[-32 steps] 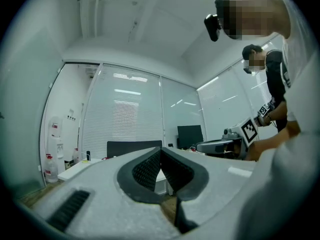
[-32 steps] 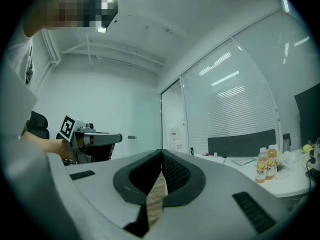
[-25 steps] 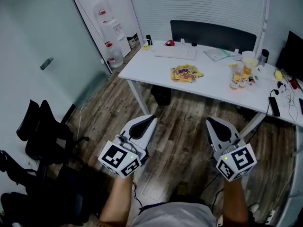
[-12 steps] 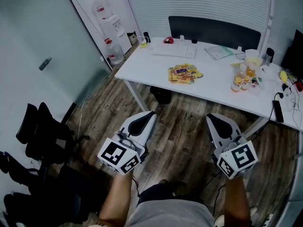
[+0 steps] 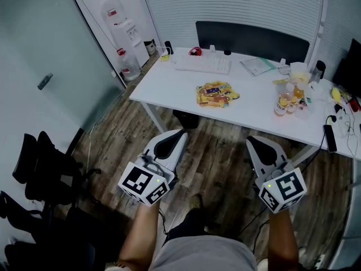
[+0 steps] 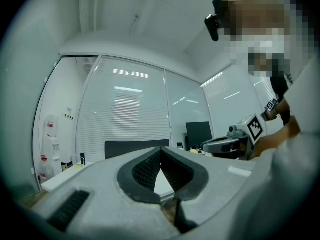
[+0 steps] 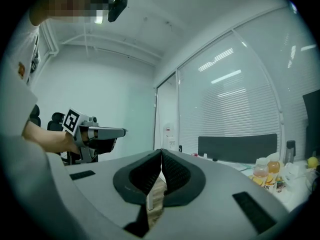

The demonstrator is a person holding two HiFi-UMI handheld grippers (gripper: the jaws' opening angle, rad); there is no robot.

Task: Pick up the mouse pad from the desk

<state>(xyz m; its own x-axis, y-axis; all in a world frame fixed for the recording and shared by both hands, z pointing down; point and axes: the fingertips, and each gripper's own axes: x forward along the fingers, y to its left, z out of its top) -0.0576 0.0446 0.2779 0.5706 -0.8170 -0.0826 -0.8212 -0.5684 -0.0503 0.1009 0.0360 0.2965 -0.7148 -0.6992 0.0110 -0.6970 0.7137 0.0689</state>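
Desk [image 5: 169,83] nearer than a second ago; left gripper [image 5: 179,134] and right gripper [image 5: 251,141] fully closed, empty.

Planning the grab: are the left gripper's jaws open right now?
No, the left gripper has its jaws pressed together at the tips, with nothing between them.

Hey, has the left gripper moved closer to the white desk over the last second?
Yes. The left gripper has moved forward toward the white desk; the strip of floor between its tip and the desk's near edge has shrunk.
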